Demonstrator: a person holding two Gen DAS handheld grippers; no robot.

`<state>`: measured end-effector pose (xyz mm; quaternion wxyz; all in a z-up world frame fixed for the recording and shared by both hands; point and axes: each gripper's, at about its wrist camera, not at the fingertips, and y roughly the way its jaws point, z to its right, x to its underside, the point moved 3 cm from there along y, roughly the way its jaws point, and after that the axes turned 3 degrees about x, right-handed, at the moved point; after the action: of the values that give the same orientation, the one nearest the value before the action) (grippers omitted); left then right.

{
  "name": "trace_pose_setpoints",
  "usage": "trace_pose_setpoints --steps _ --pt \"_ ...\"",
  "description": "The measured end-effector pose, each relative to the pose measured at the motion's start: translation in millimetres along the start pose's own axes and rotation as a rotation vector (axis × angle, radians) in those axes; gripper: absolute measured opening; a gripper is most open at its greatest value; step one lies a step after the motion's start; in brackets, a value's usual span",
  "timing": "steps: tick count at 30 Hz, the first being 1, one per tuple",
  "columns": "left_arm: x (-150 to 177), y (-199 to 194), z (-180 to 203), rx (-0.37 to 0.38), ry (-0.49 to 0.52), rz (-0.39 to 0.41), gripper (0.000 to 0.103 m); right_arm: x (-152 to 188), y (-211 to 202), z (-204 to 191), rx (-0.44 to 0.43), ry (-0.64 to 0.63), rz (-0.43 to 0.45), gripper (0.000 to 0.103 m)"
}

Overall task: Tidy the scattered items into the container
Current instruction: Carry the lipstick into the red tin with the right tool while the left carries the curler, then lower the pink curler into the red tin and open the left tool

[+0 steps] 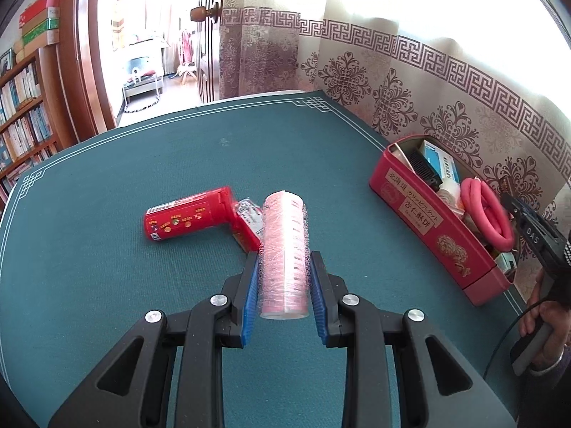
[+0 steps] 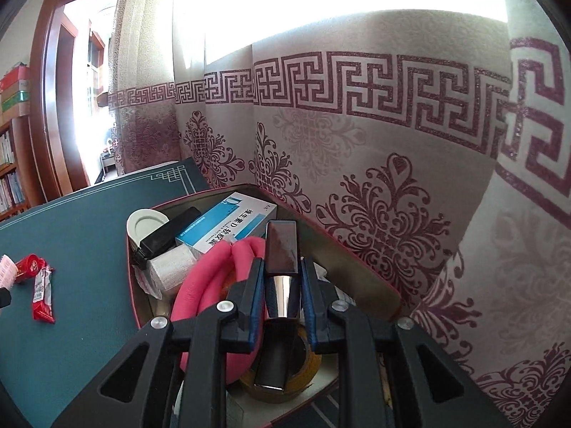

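My left gripper (image 1: 284,267) is shut on a pink cylinder wrapped in bubble film (image 1: 283,249), held above the green table mat (image 1: 107,285). Beyond it a red bottle (image 1: 189,219) lies on its side, touching a red snack packet (image 1: 248,226). The red tin container (image 1: 421,210) stands at the right by the curtain. My right gripper (image 2: 282,267) hangs over that container's wall (image 2: 342,267), shut on a dark bar with a chrome band (image 2: 282,246). The bar points lengthwise along the fingers, above a pink foam ring (image 2: 207,285) and a tape roll (image 2: 285,381).
Inside the container also lie a blue-and-white box (image 2: 232,228), a black object (image 2: 167,237), a white lid (image 2: 146,226) and a white roll (image 2: 171,267). A patterned curtain (image 2: 392,178) hangs right behind it. A hand (image 1: 542,321) holds the right gripper at the mat's right edge.
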<state>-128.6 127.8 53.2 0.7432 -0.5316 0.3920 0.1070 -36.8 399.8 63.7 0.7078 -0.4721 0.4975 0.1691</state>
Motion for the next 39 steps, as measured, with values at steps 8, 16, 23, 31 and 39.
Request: trace_pose_setpoints --steps 8,16,23,31,39 --pt "-12 6 55 0.079 0.066 -0.008 0.029 5 -8 7 -0.004 0.062 0.048 0.032" --pt "-27 24 108 0.119 0.129 -0.016 0.029 21 -22 11 -0.007 0.101 0.099 0.038" --pt "-50 44 144 0.138 0.151 -0.012 0.029 23 -27 16 -0.017 0.126 0.136 0.057" --pt "-77 78 182 0.153 0.196 -0.011 0.029 24 -29 31 -0.036 0.199 0.148 0.068" --pt "-84 109 190 0.148 0.189 -0.050 0.030 24 -30 30 -0.046 0.200 0.156 0.069"
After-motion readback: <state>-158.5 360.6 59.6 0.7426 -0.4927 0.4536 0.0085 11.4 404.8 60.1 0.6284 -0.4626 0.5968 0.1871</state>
